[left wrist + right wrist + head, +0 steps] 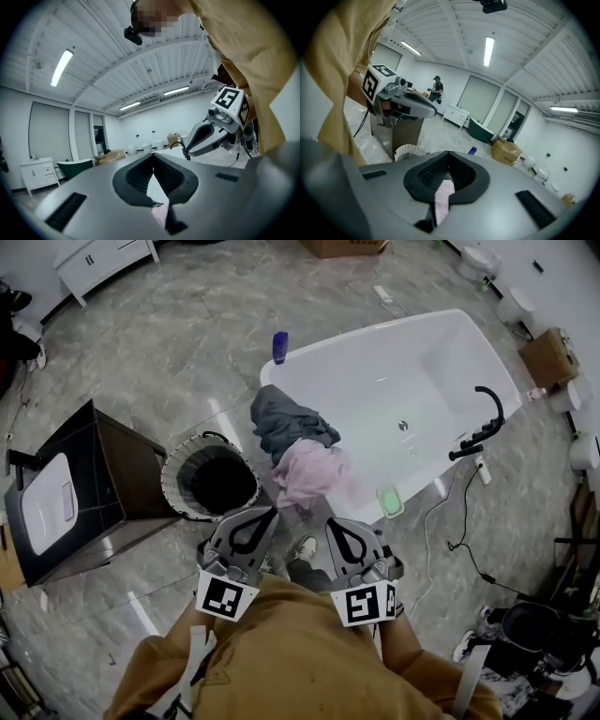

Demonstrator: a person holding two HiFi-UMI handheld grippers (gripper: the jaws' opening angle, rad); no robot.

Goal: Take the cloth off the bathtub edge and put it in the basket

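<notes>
A grey cloth (286, 423) and a pink cloth (309, 470) hang over the near-left edge of the white bathtub (375, 329). A round woven basket (178, 465) with a dark inside stands on the floor just left of them; it also shows in the right gripper view (410, 152). My left gripper (274, 512) and right gripper (330, 519) are side by side close to my body, short of the pink cloth, both shut and holding nothing. Pink shows through the gap behind the shut tips of the left gripper (152, 155) and of the right gripper (448, 153).
A dark cabinet (103, 465) stands left of the basket. On the tub rim are a blue bottle (279, 346), a green dish (390, 500) and a black faucet (483, 423). A cable (441, 531) trails on the floor at right. A person (436, 89) stands far off.
</notes>
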